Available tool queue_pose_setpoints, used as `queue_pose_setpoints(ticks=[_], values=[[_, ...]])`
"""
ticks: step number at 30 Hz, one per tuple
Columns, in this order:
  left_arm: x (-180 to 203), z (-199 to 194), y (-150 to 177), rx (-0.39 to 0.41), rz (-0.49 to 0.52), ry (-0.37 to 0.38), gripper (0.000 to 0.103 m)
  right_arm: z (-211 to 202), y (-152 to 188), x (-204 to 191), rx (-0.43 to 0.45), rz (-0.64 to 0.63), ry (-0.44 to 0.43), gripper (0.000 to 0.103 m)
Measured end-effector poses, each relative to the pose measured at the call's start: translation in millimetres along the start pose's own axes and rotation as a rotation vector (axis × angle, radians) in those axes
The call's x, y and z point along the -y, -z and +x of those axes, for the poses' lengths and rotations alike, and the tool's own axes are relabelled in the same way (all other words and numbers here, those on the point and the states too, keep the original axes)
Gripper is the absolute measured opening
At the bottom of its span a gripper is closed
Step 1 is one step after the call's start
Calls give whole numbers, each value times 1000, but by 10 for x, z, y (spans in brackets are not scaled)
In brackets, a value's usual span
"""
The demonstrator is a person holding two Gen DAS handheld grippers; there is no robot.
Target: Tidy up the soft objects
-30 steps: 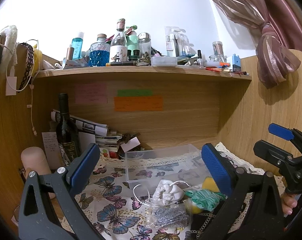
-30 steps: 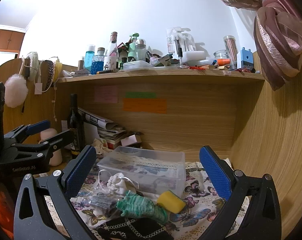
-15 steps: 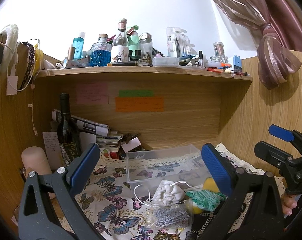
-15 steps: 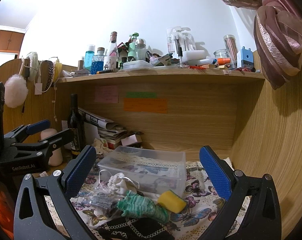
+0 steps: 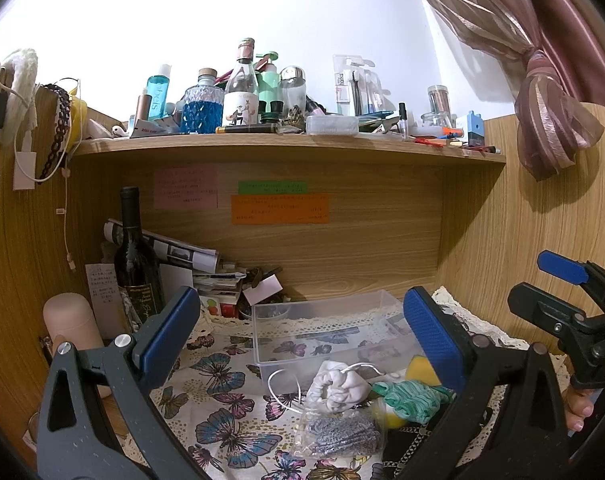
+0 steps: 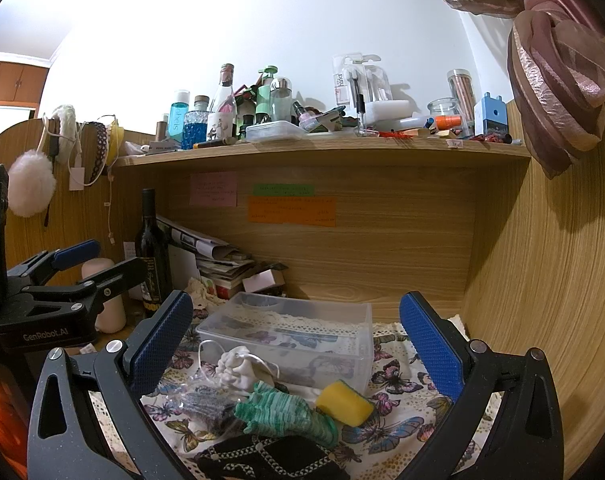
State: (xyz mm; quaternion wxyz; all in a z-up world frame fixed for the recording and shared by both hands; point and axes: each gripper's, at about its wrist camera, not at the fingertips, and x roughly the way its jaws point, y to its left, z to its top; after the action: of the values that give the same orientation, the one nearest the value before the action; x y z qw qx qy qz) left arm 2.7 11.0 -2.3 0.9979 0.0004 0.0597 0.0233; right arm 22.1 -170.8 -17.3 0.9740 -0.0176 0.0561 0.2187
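An empty clear plastic box (image 5: pixel 322 332) (image 6: pixel 294 332) stands on a butterfly-print cloth (image 5: pixel 222 412). In front of it lie a white fabric piece with a cord (image 5: pixel 338 386) (image 6: pixel 234 368), a green knitted item (image 5: pixel 410 396) (image 6: pixel 286 412), a yellow sponge (image 6: pixel 344 402), a clear bag of grey material (image 5: pixel 338 434) (image 6: pixel 206 404) and a black chain-trimmed item (image 6: pixel 270 460). My left gripper (image 5: pixel 302 332) is open and empty above them. My right gripper (image 6: pixel 296 332) is open and empty too; it shows at the right edge of the left wrist view (image 5: pixel 574 300).
A dark wine bottle (image 5: pixel 136 256), stacked papers (image 5: pixel 206 268) and a pink cylinder (image 5: pixel 72 324) stand at the back left. A crowded shelf (image 5: pixel 286 144) hangs overhead. Wooden walls close the back and right (image 6: pixel 542 280).
Both views have shifted very slightly. Nothing on the cloth has moved and both grippers stay open.
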Motion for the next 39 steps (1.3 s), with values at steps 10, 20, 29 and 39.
queue_pose_setpoints(ticks=[10, 20, 29, 39], values=[[-6, 1, 1, -1, -2, 2, 103, 16, 11, 24, -3, 2, 0, 103], [-7, 46, 21, -19, -1, 4, 103, 50, -4, 1, -12, 9, 4, 103], [-12, 304, 189, -125, 10, 22, 103, 242, 134, 175, -88, 35, 23, 103], [-140, 776, 653, -382, -21, 90, 103, 562, 497, 583, -279, 74, 60, 102]])
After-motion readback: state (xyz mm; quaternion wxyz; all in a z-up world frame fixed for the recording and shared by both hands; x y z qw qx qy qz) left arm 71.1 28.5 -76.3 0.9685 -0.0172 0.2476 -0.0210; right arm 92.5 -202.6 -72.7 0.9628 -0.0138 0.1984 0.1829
